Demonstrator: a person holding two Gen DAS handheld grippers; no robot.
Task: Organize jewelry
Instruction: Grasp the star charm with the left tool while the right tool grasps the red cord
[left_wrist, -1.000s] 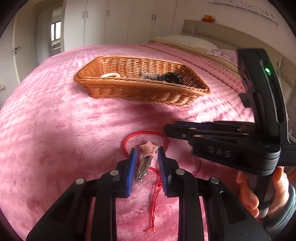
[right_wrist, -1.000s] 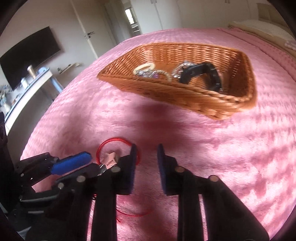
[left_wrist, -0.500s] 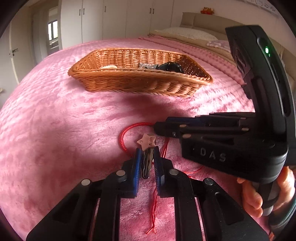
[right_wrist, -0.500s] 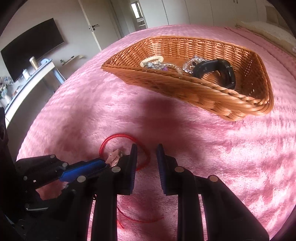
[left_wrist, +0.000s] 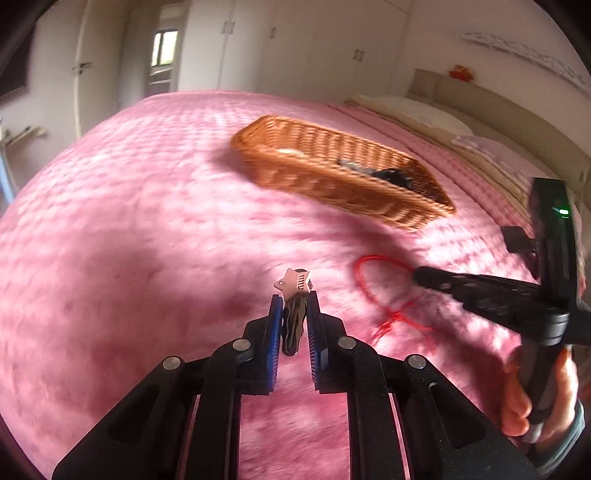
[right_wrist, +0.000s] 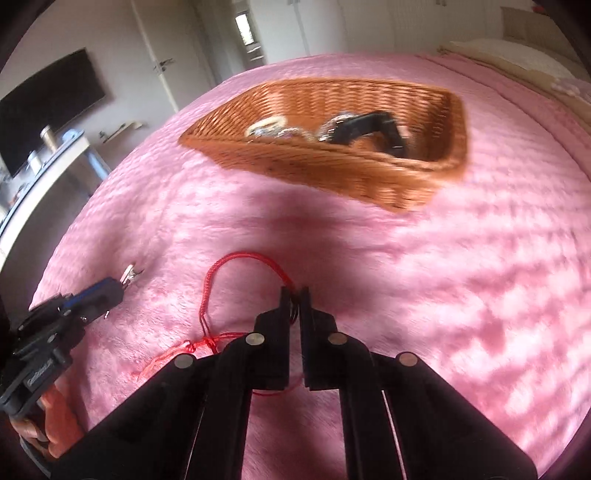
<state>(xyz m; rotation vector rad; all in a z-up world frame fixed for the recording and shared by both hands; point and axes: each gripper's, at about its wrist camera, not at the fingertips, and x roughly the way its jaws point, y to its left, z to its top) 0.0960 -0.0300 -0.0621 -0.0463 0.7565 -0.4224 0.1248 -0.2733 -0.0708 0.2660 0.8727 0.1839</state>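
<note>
My left gripper is shut on a dark hair clip with a pink star, held just above the pink bedspread. The clip's star end sticks out past the blue pads. The left gripper and the clip also show at the left of the right wrist view. To the clip's right lies a red cord bracelet. My right gripper is closing its jaws on the loop of that red cord, which is pinched between the tips. Its knotted tails trail on the bedspread. A wicker basket stands beyond.
The basket holds a black band, silver chains and a white bead bracelet. Pillows lie at the bed's head on the right. A shelf and a dark screen stand off the bed's left edge. A hand holds the right gripper's handle.
The left gripper shut on the star clip and carried it left, off the red cord. The right gripper's jaws came together on the cord's loop.
</note>
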